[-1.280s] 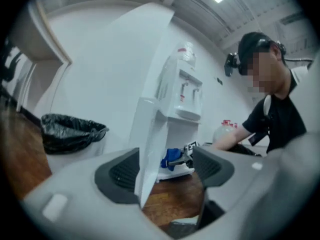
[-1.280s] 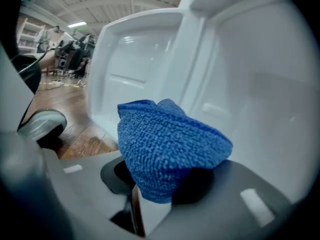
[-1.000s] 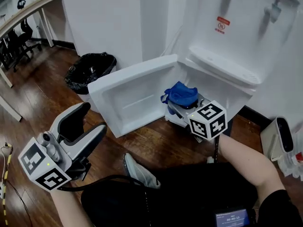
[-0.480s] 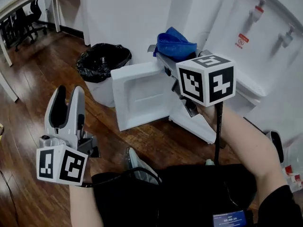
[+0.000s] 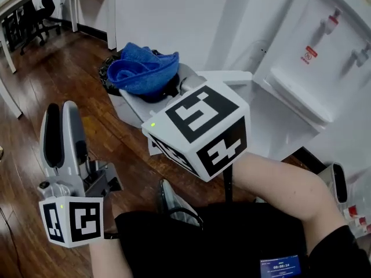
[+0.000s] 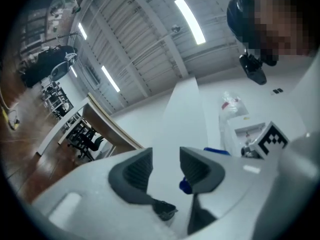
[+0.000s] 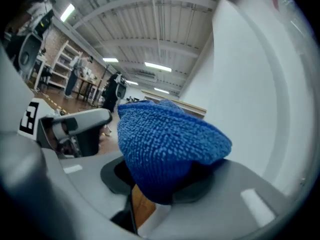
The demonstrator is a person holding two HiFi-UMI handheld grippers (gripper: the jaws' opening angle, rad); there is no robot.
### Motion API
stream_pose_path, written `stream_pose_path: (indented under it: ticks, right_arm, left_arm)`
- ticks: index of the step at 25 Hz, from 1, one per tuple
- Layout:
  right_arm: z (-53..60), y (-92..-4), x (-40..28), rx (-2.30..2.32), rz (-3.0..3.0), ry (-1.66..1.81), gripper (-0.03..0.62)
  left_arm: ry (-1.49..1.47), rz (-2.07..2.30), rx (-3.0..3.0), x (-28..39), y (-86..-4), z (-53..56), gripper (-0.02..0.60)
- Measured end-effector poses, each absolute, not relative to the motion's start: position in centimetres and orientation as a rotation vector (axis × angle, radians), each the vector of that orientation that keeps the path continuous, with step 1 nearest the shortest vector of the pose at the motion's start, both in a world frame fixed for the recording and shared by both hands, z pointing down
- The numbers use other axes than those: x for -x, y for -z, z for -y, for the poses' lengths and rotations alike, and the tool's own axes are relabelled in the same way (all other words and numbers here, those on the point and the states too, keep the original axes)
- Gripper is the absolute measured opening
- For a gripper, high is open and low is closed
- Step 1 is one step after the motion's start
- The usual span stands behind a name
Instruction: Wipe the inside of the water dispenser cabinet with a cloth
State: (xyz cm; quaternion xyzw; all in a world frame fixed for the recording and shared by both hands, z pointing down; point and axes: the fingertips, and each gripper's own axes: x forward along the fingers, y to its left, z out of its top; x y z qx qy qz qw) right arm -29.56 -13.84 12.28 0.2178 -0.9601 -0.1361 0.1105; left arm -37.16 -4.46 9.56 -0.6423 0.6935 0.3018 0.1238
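Midair above the wooden floor (image 5: 69, 74), clamping the bunched blue cloth (image 5: 142, 68) between the jaws of the right gripper (image 7: 165, 184), out in front of the white wall (image 5: 191, 22) just left of the water dispenser (image 5: 324, 57), and just now narrowing the jaws of the empty left gripper (image 5: 62, 112) to a slim gap.

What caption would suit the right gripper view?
Right gripper clamped on a bunched blue cloth, ceiling lights beyond.
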Motion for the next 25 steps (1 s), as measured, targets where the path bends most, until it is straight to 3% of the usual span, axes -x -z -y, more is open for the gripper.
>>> stream_pose_path:
  ticks: [4,9,13,18,25]
  right_arm:
    - [10.6,-12.1,26.7,-0.340,2.978,0.257,0.152]
    - [9.1,-18.6,17.2,-0.151,2.816,0.146,0.153]
    - [9.1,-22.6,9.8,-0.109,2.739,-0.098,0.153]
    - [8.7,-24.9,4.5,-0.096,2.700,-0.066,0.153]
    - [4.0,-28.0,3.8,0.144,2.641,0.096,0.155]
  left_arm:
    - [-0.830,-1.725,2.110,32.5,-8.2,4.9,0.169]
    - [-0.566,-1.361,2.456,23.7,-9.3,6.0,0.177]
    - [-0.305,-0.991,2.847,14.5,-13.0,6.8,0.269]
    - [0.180,-0.620,3.176,4.1,-19.0,7.1,0.505]
    - [0.416,-0.171,3.306,-2.2,-24.2,4.9,0.531]
